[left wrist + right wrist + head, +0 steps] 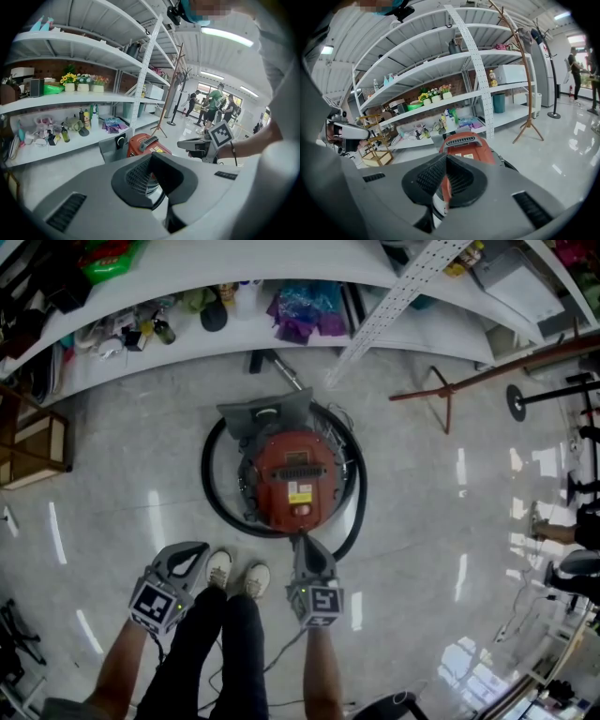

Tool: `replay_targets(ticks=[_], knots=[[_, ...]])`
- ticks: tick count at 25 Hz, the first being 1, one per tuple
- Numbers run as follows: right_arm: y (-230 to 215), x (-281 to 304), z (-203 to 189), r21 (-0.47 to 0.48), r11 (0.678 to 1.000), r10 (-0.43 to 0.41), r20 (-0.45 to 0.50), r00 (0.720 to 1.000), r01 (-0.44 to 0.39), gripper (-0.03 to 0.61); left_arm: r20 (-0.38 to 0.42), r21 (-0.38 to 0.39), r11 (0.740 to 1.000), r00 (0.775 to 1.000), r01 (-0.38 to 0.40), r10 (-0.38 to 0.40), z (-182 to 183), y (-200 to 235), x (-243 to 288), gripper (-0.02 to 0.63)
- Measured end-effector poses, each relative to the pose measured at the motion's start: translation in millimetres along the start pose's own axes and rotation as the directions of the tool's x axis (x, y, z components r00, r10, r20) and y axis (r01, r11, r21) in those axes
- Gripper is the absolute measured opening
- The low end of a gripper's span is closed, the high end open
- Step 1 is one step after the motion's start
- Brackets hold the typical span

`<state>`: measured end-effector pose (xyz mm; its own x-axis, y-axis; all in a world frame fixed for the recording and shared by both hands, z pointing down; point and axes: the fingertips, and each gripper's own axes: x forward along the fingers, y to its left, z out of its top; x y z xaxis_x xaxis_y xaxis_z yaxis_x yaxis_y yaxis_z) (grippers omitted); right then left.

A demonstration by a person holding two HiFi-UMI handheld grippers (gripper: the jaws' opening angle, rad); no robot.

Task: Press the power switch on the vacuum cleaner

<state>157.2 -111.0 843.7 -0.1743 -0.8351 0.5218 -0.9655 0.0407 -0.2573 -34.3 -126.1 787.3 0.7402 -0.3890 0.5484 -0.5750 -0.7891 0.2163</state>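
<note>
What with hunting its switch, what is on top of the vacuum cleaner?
Black ribbed handle, yellow label; a grey panel covers the vacuum cleaner at its far end.

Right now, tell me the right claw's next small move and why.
Probably ease the right claw forward and down onto the red vacuum cleaner: its jaws are together and it aims at the cleaner from the near side; the left claw hangs aside.
</note>
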Motion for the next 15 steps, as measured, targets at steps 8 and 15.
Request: replay_targets(ticks=[8, 15], knots=[[-7.3, 26.2, -7.0, 0.020, 1.000, -0.005, -0.027, 1.000, 0.006, 0.009, 0.007, -0.006, 1.000, 1.000, -0.002, 0.002, 1.8, -5.2, 1.3, 0.009], [-15.4, 45.3, -16.3, 0.007, 1.000, 0.000, -0.050, 0.999, 0.000, 0.009, 0.006, -0.002, 1.000, 1.000, -0.001, 0.001, 1.0, -6.7, 4.6, 0.008]])
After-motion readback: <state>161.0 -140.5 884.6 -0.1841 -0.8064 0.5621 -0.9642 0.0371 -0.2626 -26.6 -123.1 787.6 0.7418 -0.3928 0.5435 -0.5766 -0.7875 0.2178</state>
